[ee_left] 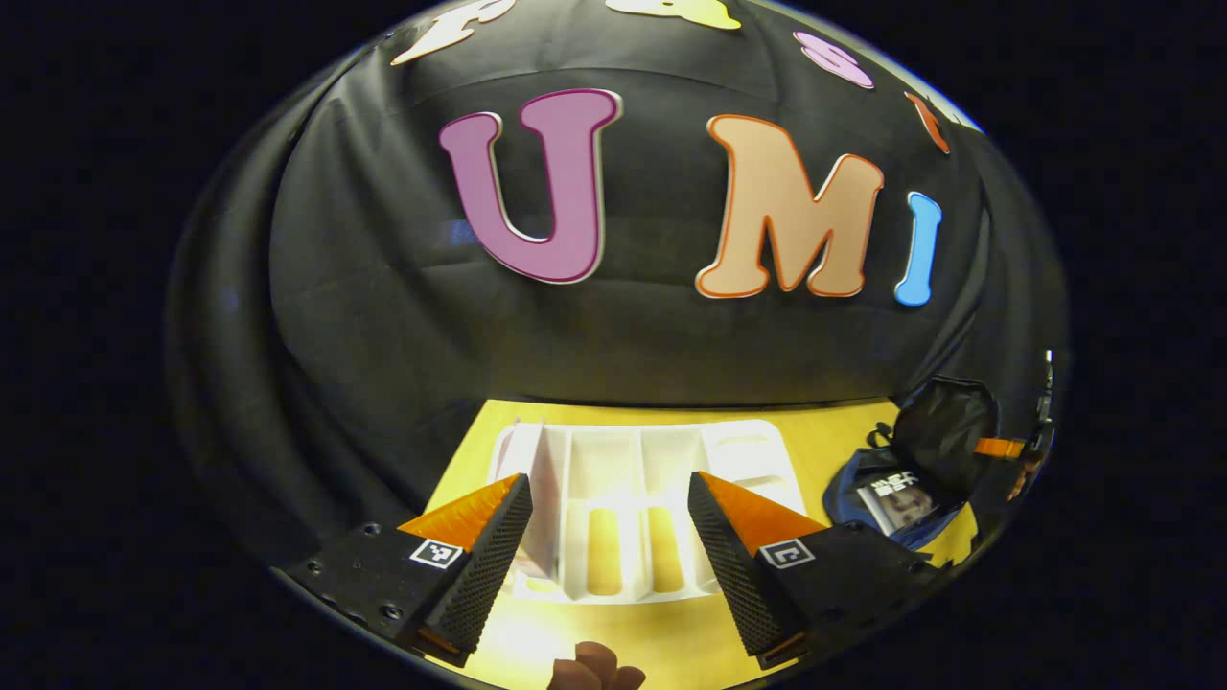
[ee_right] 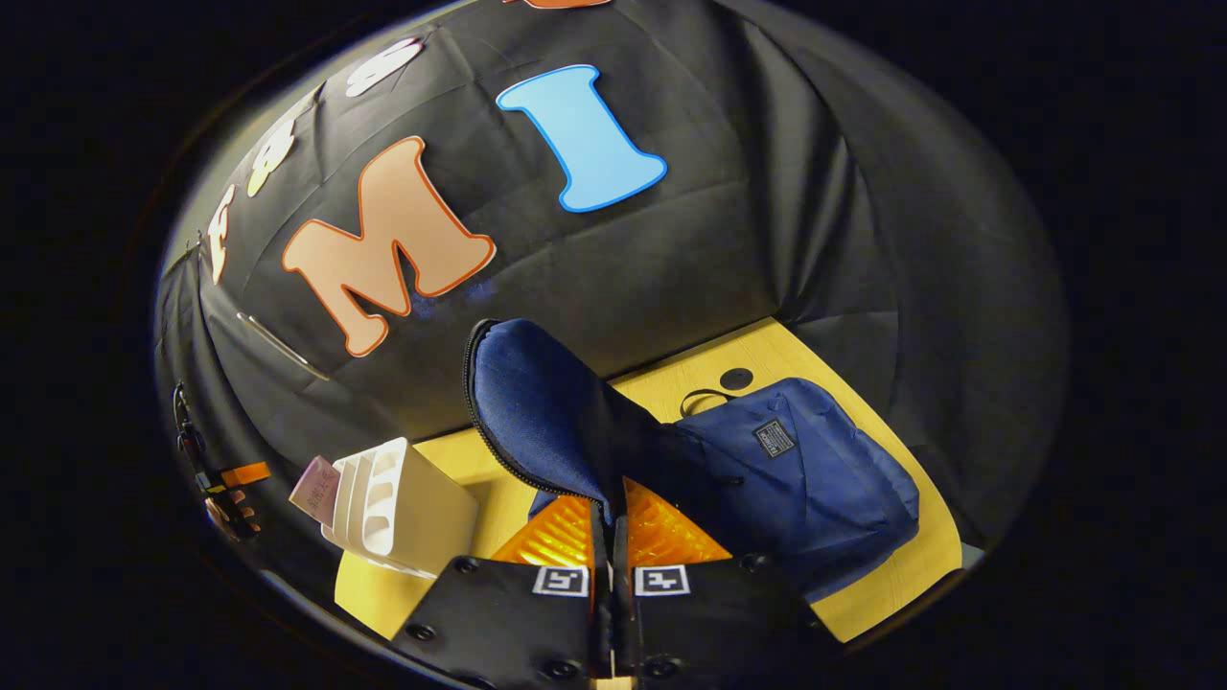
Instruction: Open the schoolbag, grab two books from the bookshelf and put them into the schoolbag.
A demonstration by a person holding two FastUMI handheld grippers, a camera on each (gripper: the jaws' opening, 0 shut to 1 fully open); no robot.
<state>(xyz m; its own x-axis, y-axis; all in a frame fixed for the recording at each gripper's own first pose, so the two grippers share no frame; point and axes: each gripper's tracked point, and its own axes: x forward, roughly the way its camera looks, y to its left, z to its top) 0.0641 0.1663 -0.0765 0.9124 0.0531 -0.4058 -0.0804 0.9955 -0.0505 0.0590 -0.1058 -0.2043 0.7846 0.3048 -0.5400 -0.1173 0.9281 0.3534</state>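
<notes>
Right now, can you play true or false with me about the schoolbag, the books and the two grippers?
1. The right gripper pinches the schoolbag's flap. True.
2. The left gripper is shut on a book. False: it is open, in front of the white bookshelf.
3. A book lies inside the schoolbag. True.
4. The schoolbag is red. False: it is blue.
5. The table is yellow. True.
</notes>
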